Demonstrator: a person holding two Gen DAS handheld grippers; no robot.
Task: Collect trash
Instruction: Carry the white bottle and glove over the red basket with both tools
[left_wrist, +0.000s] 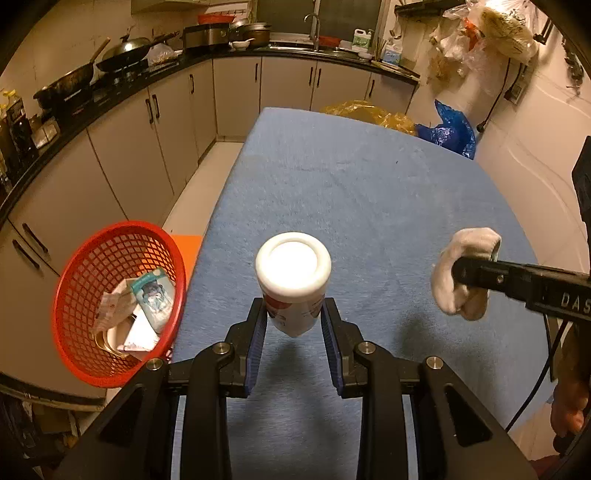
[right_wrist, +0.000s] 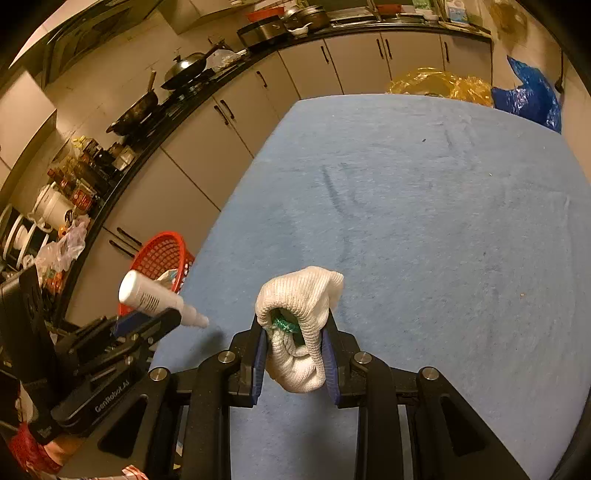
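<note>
Left gripper (left_wrist: 294, 319): I have it clamped on a white bottle (left_wrist: 293, 280), held clear above the blue table (left_wrist: 369, 192), broad flat end toward the camera and narrow nozzle pointing down at the cloth.
Why held so: I judge the pads grip the body just below the wide end so the bottle cannot slip out on the way to the basket.
Right gripper (right_wrist: 295, 354): closed on a white knitted sock (right_wrist: 299, 317), bunched between the pads, also lifted off the table; something green shows inside its fold, I cannot tell what.
Why held so: a mid-bundle pinch keeps the limp fabric from trailing, I think.
Red basket (left_wrist: 74, 280): it sits off the table's near left edge, lower than the tabletop, just left of the bottle.
Basket contents: a teal-printed packet (left_wrist: 155, 297), crumpled paper (left_wrist: 110, 306), a white carton (left_wrist: 142, 334) and a round lid-like piece, piled at the bottom.
Table beyond the grippers: bare blue cloth.
Past the table's far edge: a yellow plastic bag (left_wrist: 369, 112) and a blue plastic bag (left_wrist: 450, 129); contents hidden.
</note>
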